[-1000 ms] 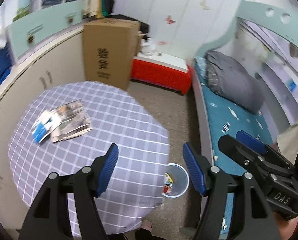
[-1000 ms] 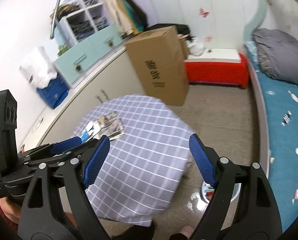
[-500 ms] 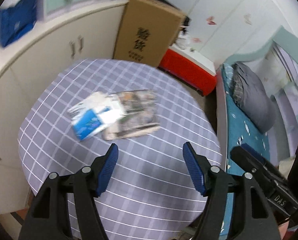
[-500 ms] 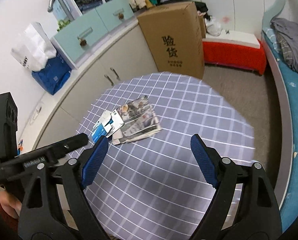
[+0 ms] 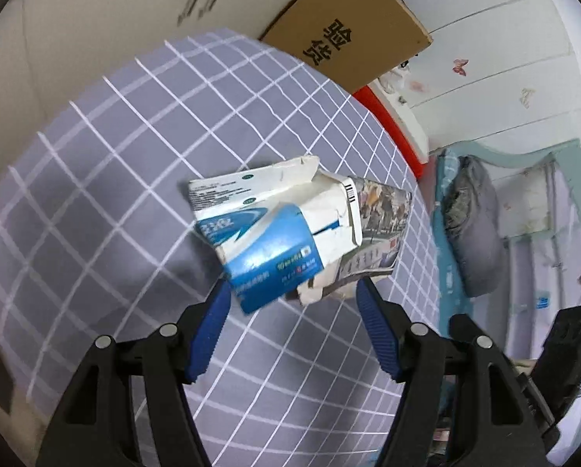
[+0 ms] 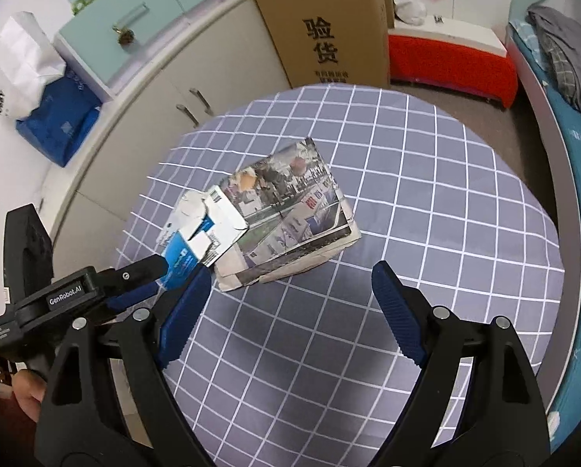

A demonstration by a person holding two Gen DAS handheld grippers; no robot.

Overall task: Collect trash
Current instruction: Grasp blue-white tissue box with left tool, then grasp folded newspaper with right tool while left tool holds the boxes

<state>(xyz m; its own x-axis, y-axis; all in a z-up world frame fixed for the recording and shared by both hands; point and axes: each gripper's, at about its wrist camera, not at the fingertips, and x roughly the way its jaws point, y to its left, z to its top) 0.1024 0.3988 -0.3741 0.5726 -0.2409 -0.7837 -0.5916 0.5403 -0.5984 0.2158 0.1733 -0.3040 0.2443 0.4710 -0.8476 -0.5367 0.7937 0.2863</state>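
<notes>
Round table with a grey checked cloth [image 6: 426, 202]. Torn blue-and-white carton [image 5: 267, 229] lies on it, overlapping the near-left corner of a folded newspaper [image 6: 294, 210] at the table's middle. Left gripper [image 5: 290, 292] tilted steeply down, jaws apart around the carton's near end — pads not pressing it. Right gripper [image 6: 290, 284] also pitched down, hovering over the cloth just in front of the newspaper, jaws wide, nothing between. Cardboard box [image 6: 329, 19] stands beyond the table's far edge.
</notes>
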